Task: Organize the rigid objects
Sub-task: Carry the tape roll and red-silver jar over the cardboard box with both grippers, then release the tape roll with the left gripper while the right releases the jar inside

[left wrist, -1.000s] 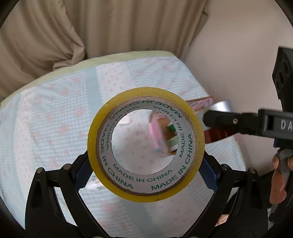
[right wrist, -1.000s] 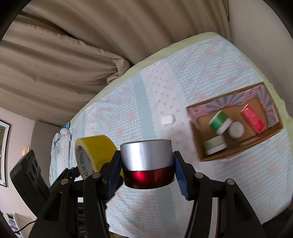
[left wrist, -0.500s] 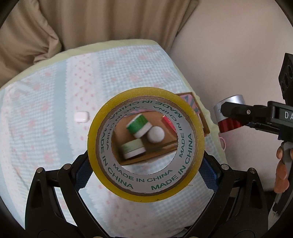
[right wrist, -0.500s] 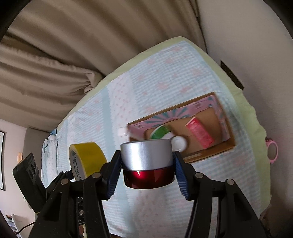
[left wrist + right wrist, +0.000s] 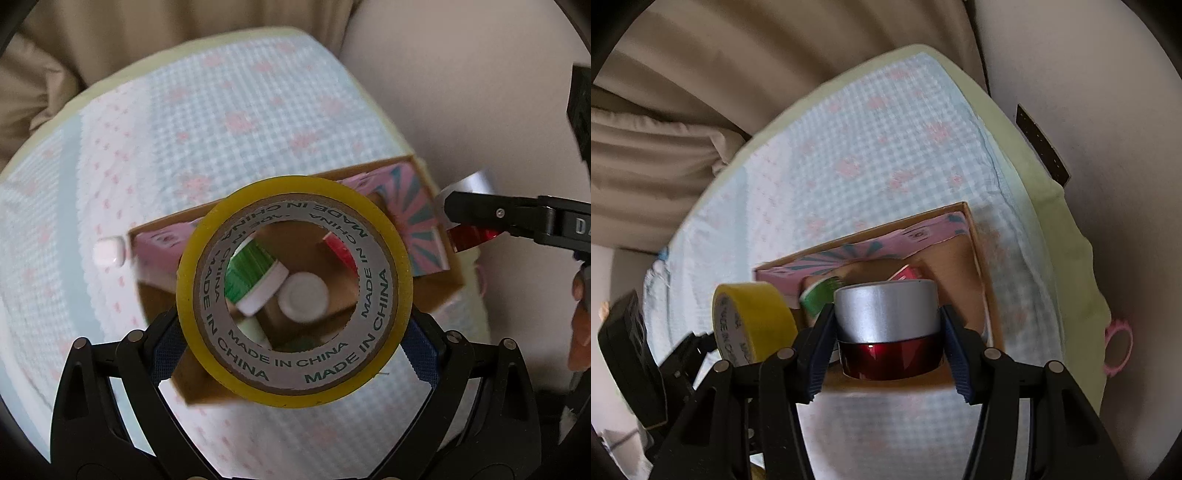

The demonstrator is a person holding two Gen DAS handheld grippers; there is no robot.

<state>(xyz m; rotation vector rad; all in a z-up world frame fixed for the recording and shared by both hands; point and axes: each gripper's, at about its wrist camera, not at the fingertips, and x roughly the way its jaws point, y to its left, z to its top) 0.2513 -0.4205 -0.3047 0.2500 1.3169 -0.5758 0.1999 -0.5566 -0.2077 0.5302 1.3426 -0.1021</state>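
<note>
closing in fast: both grippers are now hanging over the open cardboard box [image 5: 975,258], left gripper [image 5: 293,328] clamping the yellow tape roll [image 5: 294,291], right gripper [image 5: 886,350] squeezing the silver-lidded red jar [image 5: 888,328] at its five o'clock corner, drop-off looking imminent.

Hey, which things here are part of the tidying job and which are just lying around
Job: yellow tape roll in left gripper; silver-and-red jar in right gripper; cardboard box.
Lying about: small white case; pink ring; curtain.
</note>
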